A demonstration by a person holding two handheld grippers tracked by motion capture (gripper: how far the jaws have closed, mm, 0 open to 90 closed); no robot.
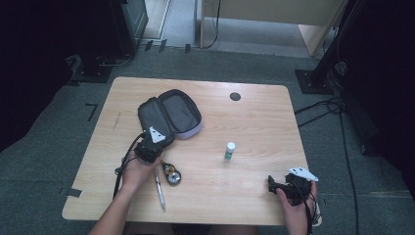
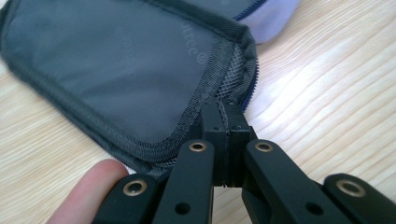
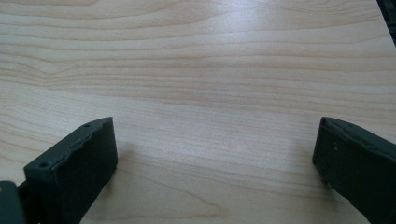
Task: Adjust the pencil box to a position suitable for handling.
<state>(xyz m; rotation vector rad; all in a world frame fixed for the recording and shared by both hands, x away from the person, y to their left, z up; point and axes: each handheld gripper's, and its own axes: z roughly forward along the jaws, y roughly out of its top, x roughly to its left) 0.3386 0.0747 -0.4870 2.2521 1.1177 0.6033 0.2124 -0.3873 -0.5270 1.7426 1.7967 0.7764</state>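
Pouch: grey zip case (image 1: pixel 169 117) lies unzipped and spread flat, left of the table's (image 1: pixel 254 122) middle
Left gripper (image 2: pixel 226 119): jaws pinched tight on the mesh edge at the pouch's near corner
Slip risk: the bite is thin, so a pull could drag the mesh free or slide the whole pouch
Right gripper (image 3: pixel 215 154): jaws wide, holding nothing, well apart over bare wood
Neighbours: pen (image 1: pixel 160 188), round tape measure (image 1: pixel 172 174) and small bottle (image 1: pixel 229 150) could be knocked by a dragged pouch

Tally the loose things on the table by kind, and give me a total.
Pouch: 1
Pen: 1
Small white tube with a green label: 1
Small round black item: 1
Total: 4
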